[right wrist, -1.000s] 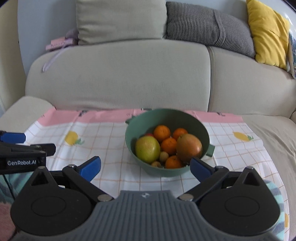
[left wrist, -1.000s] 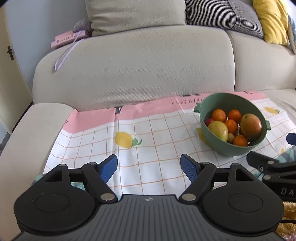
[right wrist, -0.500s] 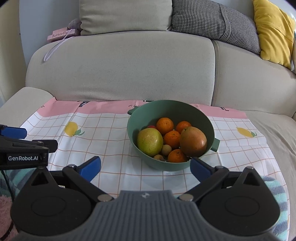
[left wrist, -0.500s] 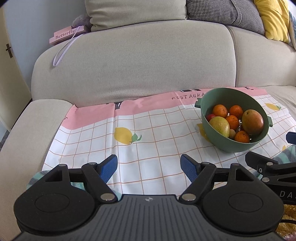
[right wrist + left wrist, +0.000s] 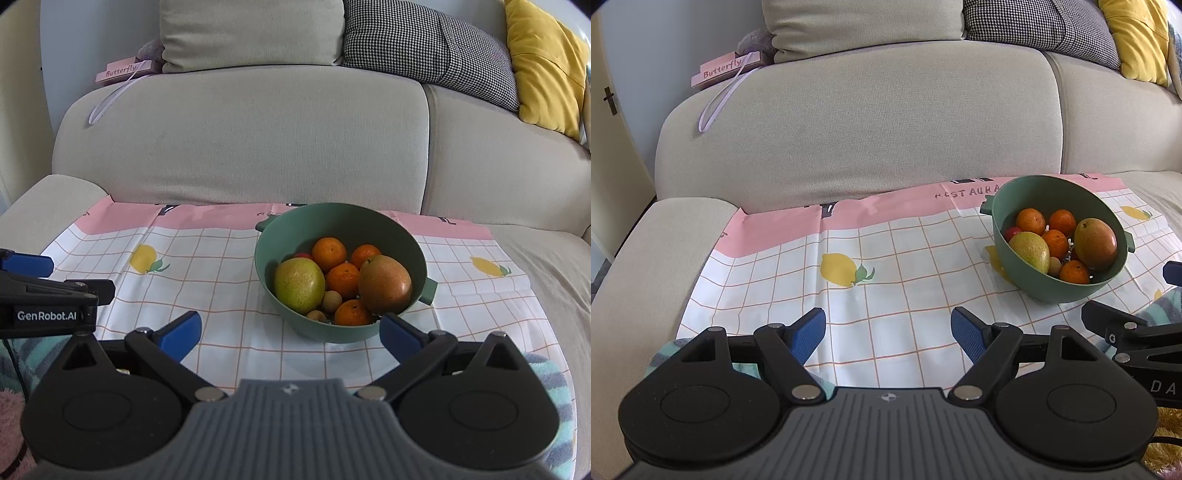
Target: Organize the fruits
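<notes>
A green bowl (image 5: 413, 243) stands on a checked cloth (image 5: 221, 288) spread over the sofa seat. It holds a yellow-green mango (image 5: 299, 284), a red-orange mango (image 5: 385, 284), several oranges (image 5: 328, 254), small brown fruits (image 5: 331, 301) and a red fruit. My right gripper (image 5: 290, 330) is open and empty, just in front of the bowl. My left gripper (image 5: 888, 332) is open and empty over the cloth, left of the bowl (image 5: 1008, 206). Each gripper shows at the edge of the other's view.
The beige sofa backrest (image 5: 240, 140) rises behind the cloth, the armrest (image 5: 639, 277) lies at the left. A pink "Butterfly" box (image 5: 726, 70) with a ribbon sits on the backrest. Grey, houndstooth and yellow cushions (image 5: 546, 62) line the top.
Both grippers have tilted and drawn back a little, so the bowl and sofa sit lower and farther in both views. Both stay open and empty. The fruit has not moved.
</notes>
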{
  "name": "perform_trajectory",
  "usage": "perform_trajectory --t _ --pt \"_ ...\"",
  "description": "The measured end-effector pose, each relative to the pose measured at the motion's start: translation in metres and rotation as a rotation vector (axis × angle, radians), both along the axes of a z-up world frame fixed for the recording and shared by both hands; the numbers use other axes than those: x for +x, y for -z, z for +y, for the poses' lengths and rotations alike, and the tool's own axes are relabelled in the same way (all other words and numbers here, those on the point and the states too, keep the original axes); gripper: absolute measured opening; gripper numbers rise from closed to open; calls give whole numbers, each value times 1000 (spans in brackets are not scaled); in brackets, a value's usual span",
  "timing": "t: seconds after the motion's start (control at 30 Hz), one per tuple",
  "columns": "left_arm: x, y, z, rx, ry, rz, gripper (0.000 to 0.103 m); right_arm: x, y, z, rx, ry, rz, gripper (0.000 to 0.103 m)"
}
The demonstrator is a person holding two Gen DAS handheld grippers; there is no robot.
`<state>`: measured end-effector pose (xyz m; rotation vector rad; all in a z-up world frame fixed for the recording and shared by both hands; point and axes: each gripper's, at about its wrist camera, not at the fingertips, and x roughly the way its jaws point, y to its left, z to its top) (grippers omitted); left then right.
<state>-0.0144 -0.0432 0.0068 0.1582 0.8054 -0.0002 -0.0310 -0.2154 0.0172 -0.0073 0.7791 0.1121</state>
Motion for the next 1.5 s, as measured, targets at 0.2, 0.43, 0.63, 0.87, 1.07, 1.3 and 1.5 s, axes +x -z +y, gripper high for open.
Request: perform_trajectory --t 0.2,0.43,0.63,0.87,1.07,1.3,1.5 --pt "0 0 0 -2 -1 1 90 0 0 0 -1 -1 2 99" --pt "-1 0 0 -5 -4 1 91 0 1 0 -2 -4 6 99" --pt "-1 0 1 -12 -11 1 90 0 1 0 -2 -3 6 99" --pt "-1 0 1 -13 -10 0 90 0 1 -1 -2 -5 6 99" --pt "-1 0 1 -13 -11 1 91 0 1 -1 -2 -7 7 99" --pt "-1 0 1 -14 -15 2 91 0 1 -2 -2 -8 7 99" --pt "-1 -1 1 -15 -14 0 91 0 1 -2 -1 -8 7 99"
